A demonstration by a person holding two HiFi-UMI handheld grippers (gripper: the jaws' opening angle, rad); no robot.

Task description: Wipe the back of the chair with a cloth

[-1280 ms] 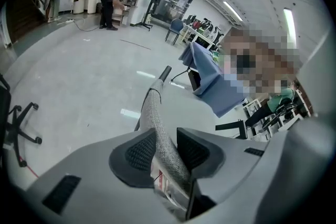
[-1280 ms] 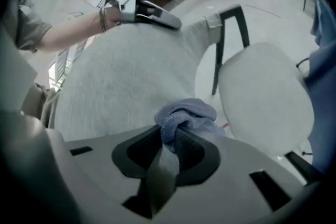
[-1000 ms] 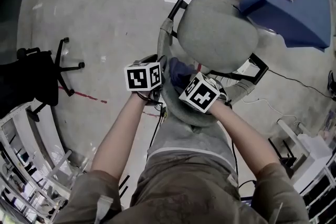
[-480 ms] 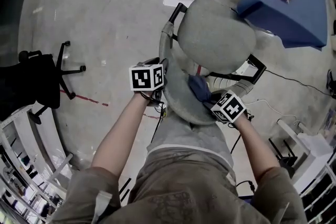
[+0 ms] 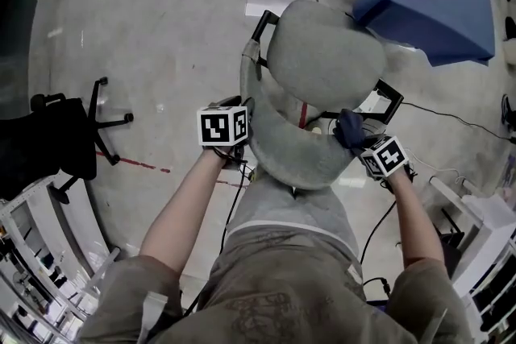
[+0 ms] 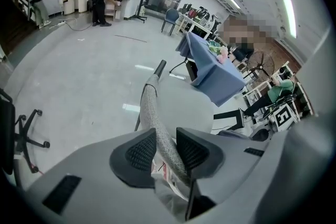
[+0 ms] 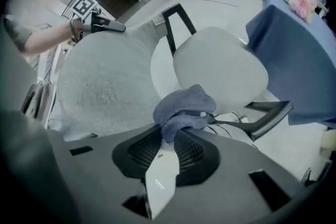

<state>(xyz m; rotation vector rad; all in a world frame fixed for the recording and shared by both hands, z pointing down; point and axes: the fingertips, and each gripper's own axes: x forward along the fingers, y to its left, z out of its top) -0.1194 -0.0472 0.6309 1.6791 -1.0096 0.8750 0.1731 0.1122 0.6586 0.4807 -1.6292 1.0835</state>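
Observation:
The grey office chair stands just in front of me, its seat (image 5: 326, 64) beyond the curved fabric back (image 5: 290, 153). My left gripper (image 5: 242, 129) is at the back's left end, and in the left gripper view its pads (image 6: 142, 152) are closed on the back's thin upper edge (image 6: 152, 113). My right gripper (image 5: 367, 147) is at the back's right end, shut on a bunched blue cloth (image 5: 349, 127). In the right gripper view the cloth (image 7: 184, 110) bulges out of the jaws, beside the back (image 7: 100, 86) and in front of the seat (image 7: 220, 68).
A table under a blue cover (image 5: 427, 4) with flowers stands at the far right. A black swivel chair (image 5: 56, 133) is at the left. White shelving (image 5: 484, 230) and floor cables are at the right, near the chair's black armrest (image 5: 389, 99).
My right gripper has swept the cloth to the right along the chair back, from near the left gripper to the right end. The left gripper has kept its hold.

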